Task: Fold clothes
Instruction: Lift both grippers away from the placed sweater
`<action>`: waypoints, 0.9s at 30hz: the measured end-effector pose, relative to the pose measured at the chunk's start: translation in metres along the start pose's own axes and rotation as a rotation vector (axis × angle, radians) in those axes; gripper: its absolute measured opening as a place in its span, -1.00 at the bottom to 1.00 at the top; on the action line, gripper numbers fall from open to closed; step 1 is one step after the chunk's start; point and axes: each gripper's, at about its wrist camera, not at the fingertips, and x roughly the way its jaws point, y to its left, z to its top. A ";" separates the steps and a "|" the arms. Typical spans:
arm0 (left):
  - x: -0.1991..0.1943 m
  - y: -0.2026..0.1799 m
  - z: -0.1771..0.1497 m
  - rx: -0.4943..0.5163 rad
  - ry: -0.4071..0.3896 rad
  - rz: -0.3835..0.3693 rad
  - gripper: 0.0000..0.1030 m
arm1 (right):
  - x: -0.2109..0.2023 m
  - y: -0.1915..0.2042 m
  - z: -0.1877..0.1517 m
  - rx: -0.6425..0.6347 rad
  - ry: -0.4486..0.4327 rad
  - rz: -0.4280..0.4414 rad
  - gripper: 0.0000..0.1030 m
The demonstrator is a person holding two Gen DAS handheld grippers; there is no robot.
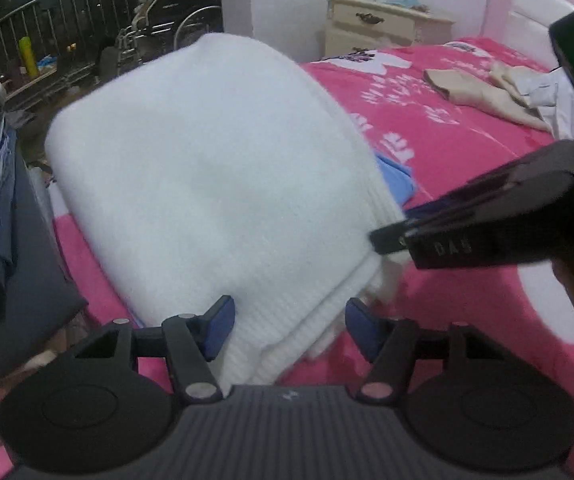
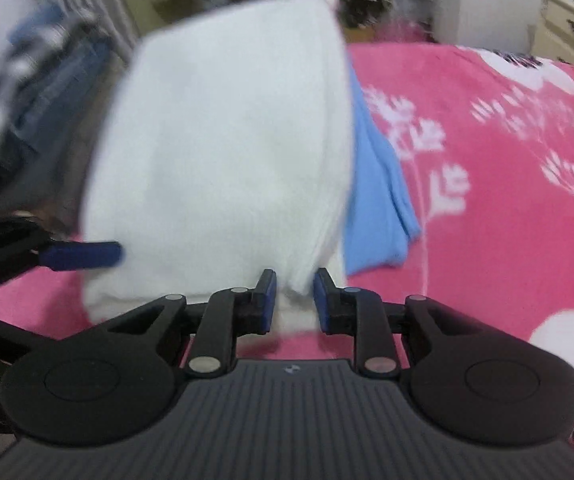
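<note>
A: While the white knit garment (image 1: pixel 215 168) lies folded at centre frame on the pink bedspread (image 1: pixel 467 136), over a blue garment (image 2: pixel 379 184), why two tools?

B: Right gripper (image 2: pixel 294 300), jaws narrow, pinches the knit's near edge, prob. to steer it. Left gripper (image 1: pixel 289 328), jaws wide, straddles the hem w/o pressing.

A: Any writing?

B: "DAS" on the right gripper's side, lower right of left-wrist view.

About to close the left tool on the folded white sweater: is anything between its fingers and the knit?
Nothing visible. The left tool straddles the near edge of the white sweater with its jaws apart, and no other cloth lies between. The blue garment sits beneath, at the far side.
</note>
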 end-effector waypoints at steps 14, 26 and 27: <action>-0.062 -0.007 0.032 -0.165 -0.037 0.112 0.90 | -0.093 -0.007 -0.030 0.149 -0.065 -0.110 -0.16; -0.054 0.009 0.039 -0.323 -0.063 0.226 0.98 | -0.128 -0.018 -0.032 0.127 -0.134 -0.167 0.12; -0.050 0.010 0.038 -0.333 -0.046 0.242 0.98 | -0.122 -0.014 -0.033 0.119 -0.124 -0.173 0.12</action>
